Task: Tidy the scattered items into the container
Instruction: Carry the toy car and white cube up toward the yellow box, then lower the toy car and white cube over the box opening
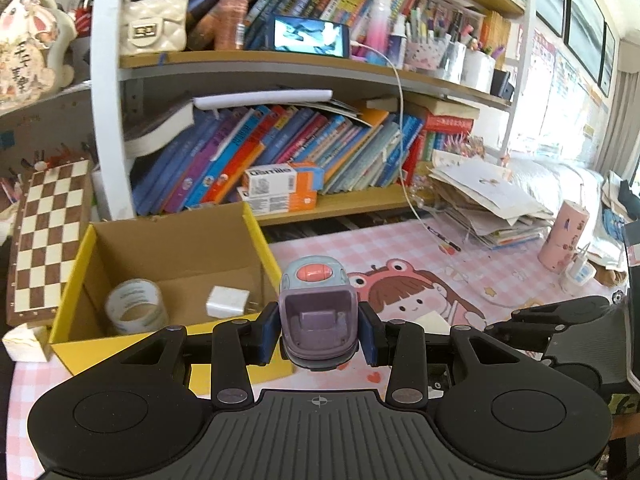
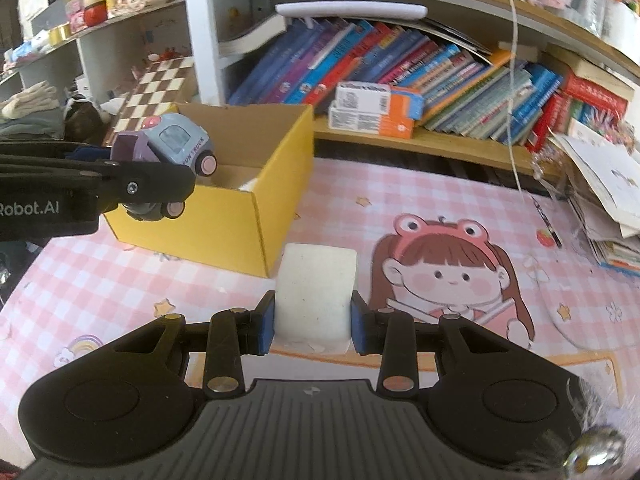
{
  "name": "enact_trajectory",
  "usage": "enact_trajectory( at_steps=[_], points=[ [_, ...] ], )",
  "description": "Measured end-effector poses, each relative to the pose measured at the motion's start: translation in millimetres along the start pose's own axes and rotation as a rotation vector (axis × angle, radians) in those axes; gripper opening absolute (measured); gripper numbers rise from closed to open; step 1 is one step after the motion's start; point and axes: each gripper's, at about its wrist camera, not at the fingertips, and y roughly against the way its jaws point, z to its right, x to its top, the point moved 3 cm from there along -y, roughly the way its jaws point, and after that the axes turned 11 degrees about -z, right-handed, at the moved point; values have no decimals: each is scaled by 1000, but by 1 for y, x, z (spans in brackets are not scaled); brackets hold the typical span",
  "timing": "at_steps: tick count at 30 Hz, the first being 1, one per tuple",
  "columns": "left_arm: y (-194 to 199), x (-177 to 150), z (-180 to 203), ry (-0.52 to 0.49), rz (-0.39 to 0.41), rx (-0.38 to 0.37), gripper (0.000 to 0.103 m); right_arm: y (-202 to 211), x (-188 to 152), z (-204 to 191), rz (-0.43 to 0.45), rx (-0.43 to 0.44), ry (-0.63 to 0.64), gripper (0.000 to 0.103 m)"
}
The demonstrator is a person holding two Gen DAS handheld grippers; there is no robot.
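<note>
My left gripper (image 1: 319,332) is shut on a purple and blue toy truck (image 1: 318,312) and holds it in the air by the near right corner of the yellow cardboard box (image 1: 262,240). The right wrist view shows the same truck (image 2: 168,152) over the box's near left edge (image 2: 224,216). In the box lie a roll of clear tape (image 1: 136,306) and a white charger plug (image 1: 227,301). My right gripper (image 2: 314,326) is shut on a white block (image 2: 316,292) above the pink mat, right of the box.
A pink checked mat with a cartoon girl (image 2: 444,276) covers the desk. Bookshelves (image 1: 280,148) stand behind the box. A chessboard (image 1: 48,236) leans left of it. A paper stack (image 1: 488,204), a pink tumbler (image 1: 564,236) and a pen (image 1: 444,240) lie at the right.
</note>
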Motion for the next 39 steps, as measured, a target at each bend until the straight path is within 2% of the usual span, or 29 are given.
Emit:
enact_trajectory(
  at_steps=[19,31,39],
  points=[
    [9,24,-63,56,68,67,39,-1,65,-45,67,53,126,34],
    [2,28,-99,67,61,150,39,-11,96,-61,80,77,194,34],
    [-17,32,-120,64,27,190,39,-19,109,-66,84,74,213,34]
  ],
)
